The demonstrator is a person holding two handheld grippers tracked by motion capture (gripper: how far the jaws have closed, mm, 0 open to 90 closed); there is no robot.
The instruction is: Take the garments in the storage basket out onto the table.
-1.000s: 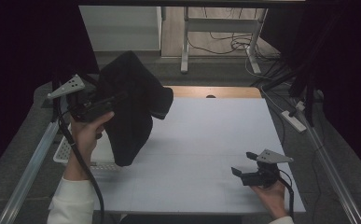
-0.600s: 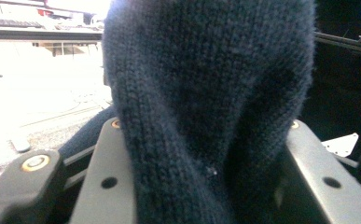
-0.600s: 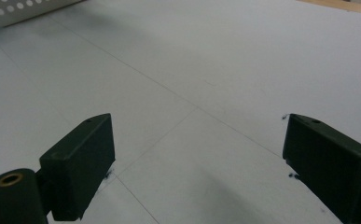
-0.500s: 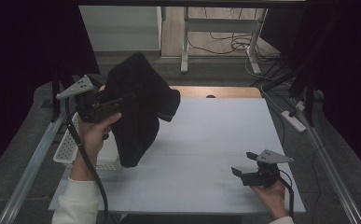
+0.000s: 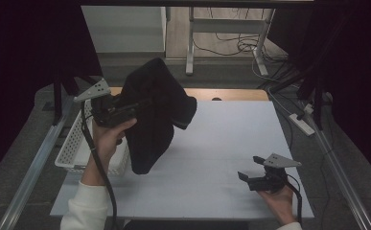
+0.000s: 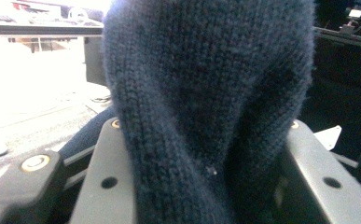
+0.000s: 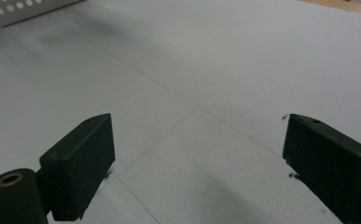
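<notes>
Left claw (image 5: 125,111) clamps dark knit sweater (image 5: 154,115), hanging just right of white basket (image 5: 73,148). Right claw (image 5: 250,178) gapes, idle. Risk: dangling hem snags basket rim, or bunched knit slips.

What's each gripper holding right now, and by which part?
The left gripper clamps a bunched fold of the dark knit garment, lifted above the table. The right gripper is open, holding nothing.
</notes>
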